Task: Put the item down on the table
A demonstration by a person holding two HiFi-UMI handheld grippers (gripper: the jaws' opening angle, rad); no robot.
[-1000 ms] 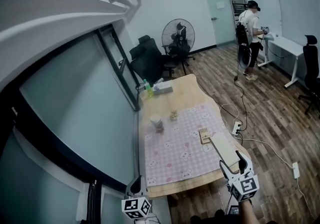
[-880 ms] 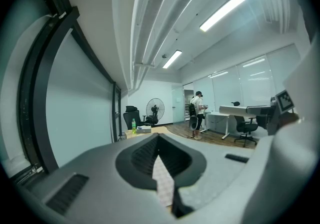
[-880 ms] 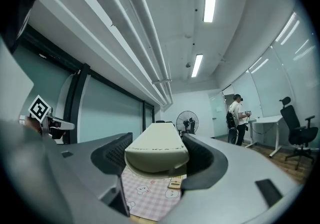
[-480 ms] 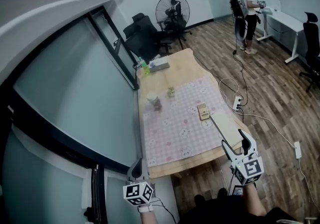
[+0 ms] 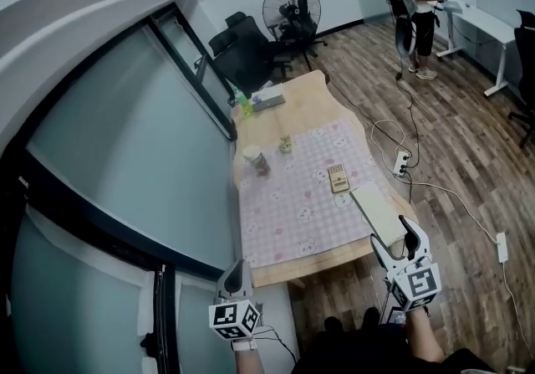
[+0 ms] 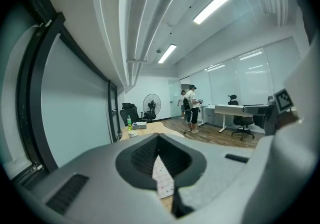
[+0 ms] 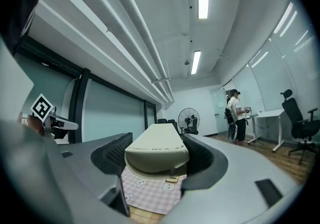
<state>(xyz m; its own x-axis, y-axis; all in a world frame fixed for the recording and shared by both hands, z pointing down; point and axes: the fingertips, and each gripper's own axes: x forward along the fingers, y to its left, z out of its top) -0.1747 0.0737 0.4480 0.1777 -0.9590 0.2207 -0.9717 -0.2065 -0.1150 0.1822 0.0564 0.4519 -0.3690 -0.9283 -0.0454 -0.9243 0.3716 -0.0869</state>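
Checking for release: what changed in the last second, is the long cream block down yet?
Not down. Only the head view shifted: the wooden table and its pink checked cloth sit higher in frame. The right tongs stay clamped on the long cream block, above the table's near right edge. The left tongs stay shut and empty. Nothing on the cloth moved.

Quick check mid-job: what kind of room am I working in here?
Most likely an office or lab workroom: black swivel chairs and a pedestal fan stand beyond the wooden table, and a person stands at a white desk on the wood floor.
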